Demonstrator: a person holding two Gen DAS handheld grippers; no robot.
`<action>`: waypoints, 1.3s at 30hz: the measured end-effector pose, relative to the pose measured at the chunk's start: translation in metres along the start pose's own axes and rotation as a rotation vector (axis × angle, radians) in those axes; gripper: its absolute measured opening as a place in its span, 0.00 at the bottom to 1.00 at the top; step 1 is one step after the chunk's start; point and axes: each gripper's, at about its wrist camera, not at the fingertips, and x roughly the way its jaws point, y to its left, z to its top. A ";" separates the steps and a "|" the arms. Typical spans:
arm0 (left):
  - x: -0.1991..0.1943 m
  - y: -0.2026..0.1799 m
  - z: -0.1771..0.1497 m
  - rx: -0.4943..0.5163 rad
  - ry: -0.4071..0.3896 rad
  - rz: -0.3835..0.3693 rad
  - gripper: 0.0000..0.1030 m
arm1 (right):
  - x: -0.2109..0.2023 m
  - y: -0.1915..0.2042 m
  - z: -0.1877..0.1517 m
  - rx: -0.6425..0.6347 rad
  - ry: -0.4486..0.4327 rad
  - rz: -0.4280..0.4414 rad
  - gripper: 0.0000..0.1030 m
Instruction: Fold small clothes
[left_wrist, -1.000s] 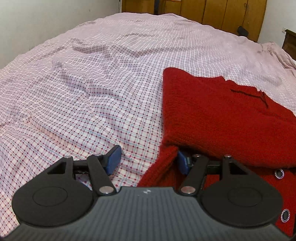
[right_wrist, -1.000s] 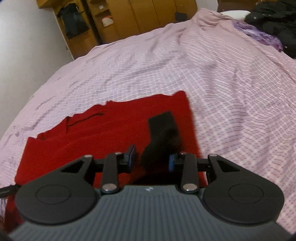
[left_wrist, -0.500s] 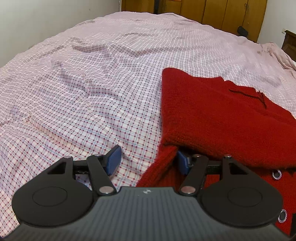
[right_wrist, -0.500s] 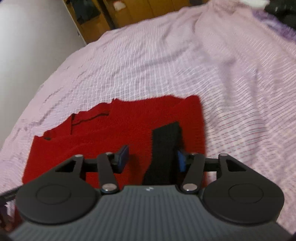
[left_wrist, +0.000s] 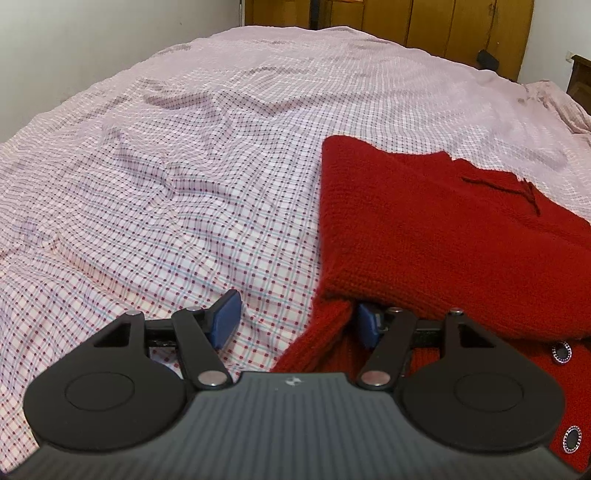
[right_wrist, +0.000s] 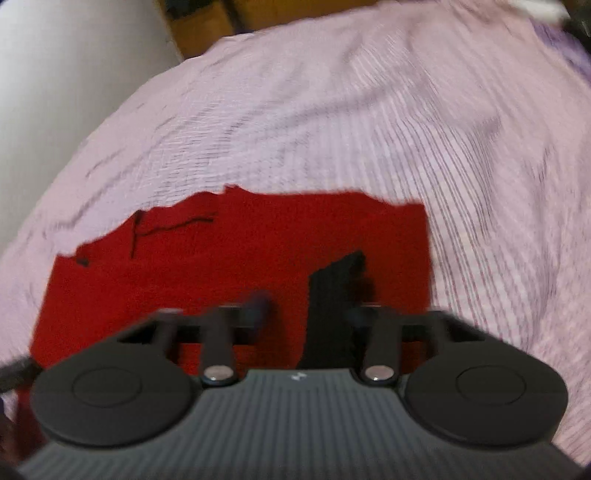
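A red knitted garment (left_wrist: 436, 236) lies folded on the checked bedsheet (left_wrist: 184, 192), metal snaps along its near edge. My left gripper (left_wrist: 295, 321) stands open at the garment's left corner: the left finger rests on the sheet and the right finger (left_wrist: 367, 319) is tucked under the top fold, with the lower red edge between them. In the blurred right wrist view the same red garment (right_wrist: 240, 258) lies flat. My right gripper (right_wrist: 306, 312) is closing; its pads are still apart, with a black strip of cloth (right_wrist: 332, 295) upright between them, close to the right finger.
The bed runs far to the left and beyond the garment. A white wall (left_wrist: 92, 44) borders its left side and wooden wardrobe doors (left_wrist: 424, 26) stand behind it. Dark and purple clothes (right_wrist: 569, 40) lie at the far right corner.
The right gripper slid sideways over the red garment and rolled a little; its jaws widened around the black strip, then began narrowing. The left gripper and the fold it sits under stayed still.
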 end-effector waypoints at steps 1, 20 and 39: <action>0.000 0.000 0.000 0.000 -0.002 0.001 0.68 | -0.006 0.002 0.003 -0.003 -0.022 0.035 0.10; -0.004 -0.008 -0.002 0.064 -0.016 0.019 0.77 | -0.008 -0.024 -0.014 0.058 -0.105 -0.031 0.31; -0.131 0.001 -0.026 0.160 -0.100 -0.025 0.77 | -0.144 0.058 -0.064 -0.244 -0.031 -0.001 0.48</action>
